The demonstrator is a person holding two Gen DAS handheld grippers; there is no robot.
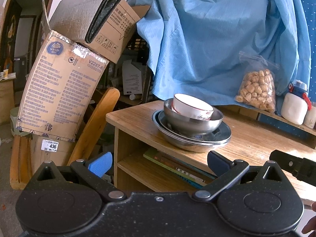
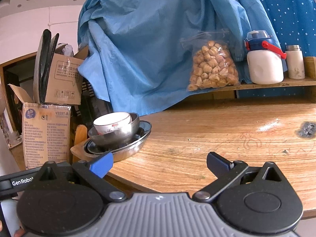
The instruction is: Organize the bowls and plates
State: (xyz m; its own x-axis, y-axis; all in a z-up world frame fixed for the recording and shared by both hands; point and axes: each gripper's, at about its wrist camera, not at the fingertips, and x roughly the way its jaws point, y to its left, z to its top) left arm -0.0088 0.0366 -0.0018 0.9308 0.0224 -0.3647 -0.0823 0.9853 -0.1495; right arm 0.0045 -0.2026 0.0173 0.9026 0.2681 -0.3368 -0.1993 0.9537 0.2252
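Note:
A stack stands at the left corner of the wooden table (image 1: 256,144): a white ceramic bowl (image 1: 192,105) lies tilted inside a steel bowl (image 1: 189,121), which sits on steel plates (image 1: 197,140). The stack also shows in the right wrist view, with the white bowl (image 2: 112,121), the steel bowl (image 2: 116,133) and the plates (image 2: 126,148). My left gripper (image 1: 159,163) is open and empty, in front of and below the stack. My right gripper (image 2: 160,164) is open and empty over the table's (image 2: 217,134) front edge, right of the stack.
A bag of snacks (image 2: 213,67), a white bottle with a red strap (image 2: 264,63) and a small flask (image 2: 295,62) stand on a raised shelf at the back. Blue cloth (image 2: 148,39) hangs behind. Cardboard boxes (image 1: 59,88) and a wooden chair (image 1: 98,122) stand left of the table. Books (image 1: 177,165) lie on the shelf underneath.

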